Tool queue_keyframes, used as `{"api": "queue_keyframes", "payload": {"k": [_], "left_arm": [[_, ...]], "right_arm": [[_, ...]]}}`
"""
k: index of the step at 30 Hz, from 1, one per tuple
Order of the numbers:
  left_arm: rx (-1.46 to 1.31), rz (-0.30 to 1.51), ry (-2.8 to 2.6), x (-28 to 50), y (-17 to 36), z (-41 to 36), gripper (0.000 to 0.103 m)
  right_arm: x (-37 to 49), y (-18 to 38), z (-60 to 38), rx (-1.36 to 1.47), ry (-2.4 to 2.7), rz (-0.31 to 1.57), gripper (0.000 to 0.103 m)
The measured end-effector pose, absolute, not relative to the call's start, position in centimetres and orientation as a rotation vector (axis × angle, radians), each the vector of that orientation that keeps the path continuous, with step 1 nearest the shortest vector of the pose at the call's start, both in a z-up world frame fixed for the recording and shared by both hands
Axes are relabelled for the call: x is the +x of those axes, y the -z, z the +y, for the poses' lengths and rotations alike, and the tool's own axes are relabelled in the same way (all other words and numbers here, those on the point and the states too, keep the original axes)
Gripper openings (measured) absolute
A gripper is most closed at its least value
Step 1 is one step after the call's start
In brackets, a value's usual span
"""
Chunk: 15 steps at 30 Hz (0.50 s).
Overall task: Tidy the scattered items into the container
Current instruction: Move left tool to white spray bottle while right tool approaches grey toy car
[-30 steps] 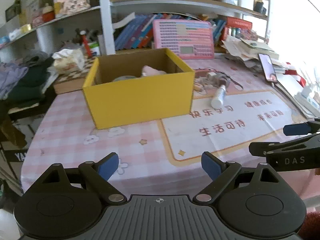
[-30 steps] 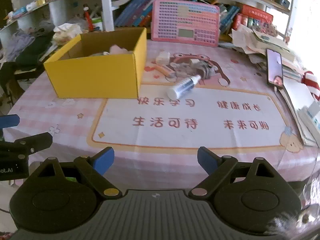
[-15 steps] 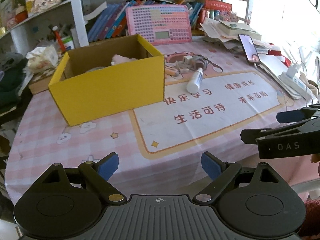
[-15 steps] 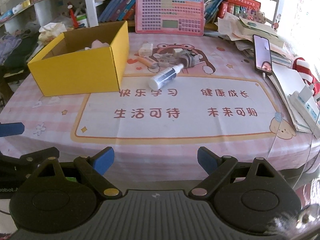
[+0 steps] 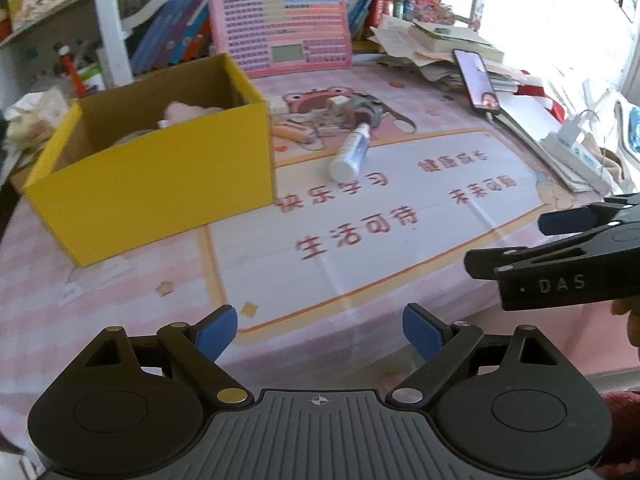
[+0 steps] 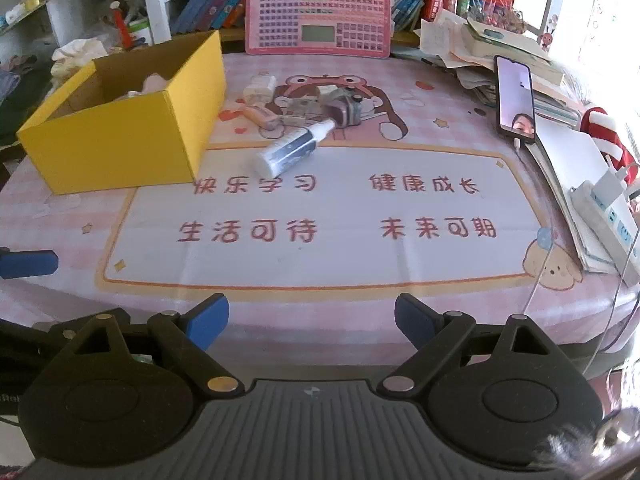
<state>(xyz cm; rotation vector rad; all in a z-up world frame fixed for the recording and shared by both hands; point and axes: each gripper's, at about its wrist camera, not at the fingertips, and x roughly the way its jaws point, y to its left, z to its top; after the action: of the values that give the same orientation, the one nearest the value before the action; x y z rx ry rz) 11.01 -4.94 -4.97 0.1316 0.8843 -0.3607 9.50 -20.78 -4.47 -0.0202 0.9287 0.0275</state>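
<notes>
The table [image 6: 320, 288] in its pink checked cloth spreads out ahead of both claws, with a white mat [image 6: 320, 216] printed in red characters right in front of them. The left gripper [image 5: 319, 330] hangs over the near edge, fingers spread wide, nothing between them. The right gripper [image 6: 311, 320] sits beside it, released just the same, gripping nothing.

Ahead and to the left of both claws stands the yellow box [image 6: 120, 140], open at the top, with something pale and soft already lying inside; what it is, I can't tell. Far beyond the claws, a pink keyboard toy [image 6: 318, 12] leans against the shelf.

Well ahead of the right claw, just right of the box, lies the white spray bottle [image 6: 294, 146] on its side, base end on the mat's far edge. Behind it sits a small cluster: a metallic gadget [image 6: 344, 110], a white charger block [image 6: 260, 86], and a peach-coloured tube [image 6: 260, 116]. Off to the right, a phone [image 6: 515, 100] rests against a paper stack, screen lit.
</notes>
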Motion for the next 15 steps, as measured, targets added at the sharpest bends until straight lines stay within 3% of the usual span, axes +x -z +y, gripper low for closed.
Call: {"api": "queue_keyframes", "payload": {"k": [15], "left_arm": [[0.182, 0.824, 0.43, 17.4, 5.0, -10.8, 0.089]], "right_arm": [[16.4, 4.7, -26.6, 0.028, -0.042, 0.895, 0.083]]}}
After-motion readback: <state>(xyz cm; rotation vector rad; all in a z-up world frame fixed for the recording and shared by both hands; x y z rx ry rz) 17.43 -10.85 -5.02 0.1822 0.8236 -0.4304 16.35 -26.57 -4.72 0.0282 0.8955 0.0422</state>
